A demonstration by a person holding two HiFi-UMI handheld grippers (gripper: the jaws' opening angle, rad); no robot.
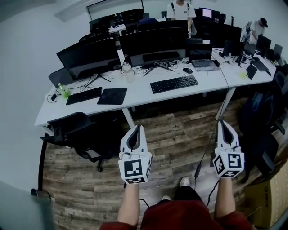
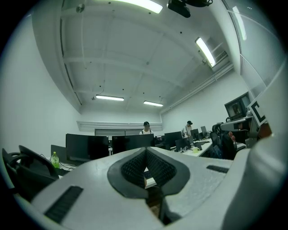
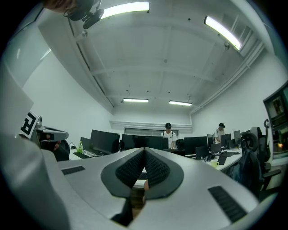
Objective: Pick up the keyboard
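Observation:
A black keyboard (image 1: 174, 84) lies on the white desk (image 1: 139, 92), in front of the middle monitor. A second black keyboard (image 1: 84, 95) sits further left beside a dark mouse mat (image 1: 112, 96). My left gripper (image 1: 135, 128) is held over the wooden floor, short of the desk's front edge, its jaws shut and empty. My right gripper (image 1: 223, 123) hangs level with it to the right, also shut with nothing in it. In the left gripper view the gripper (image 2: 146, 150) points at the row of monitors. The right gripper (image 3: 144, 151) faces the same desks.
A black office chair (image 1: 74, 130) stands at the desk's left front. Monitors (image 1: 153, 45), a laptop (image 1: 203, 54), a mouse (image 1: 187, 70), a clear bottle (image 1: 128, 72) and cables crowd the desk. Bags and a chair (image 1: 265, 126) sit at the right. Two people (image 1: 180, 11) stand behind.

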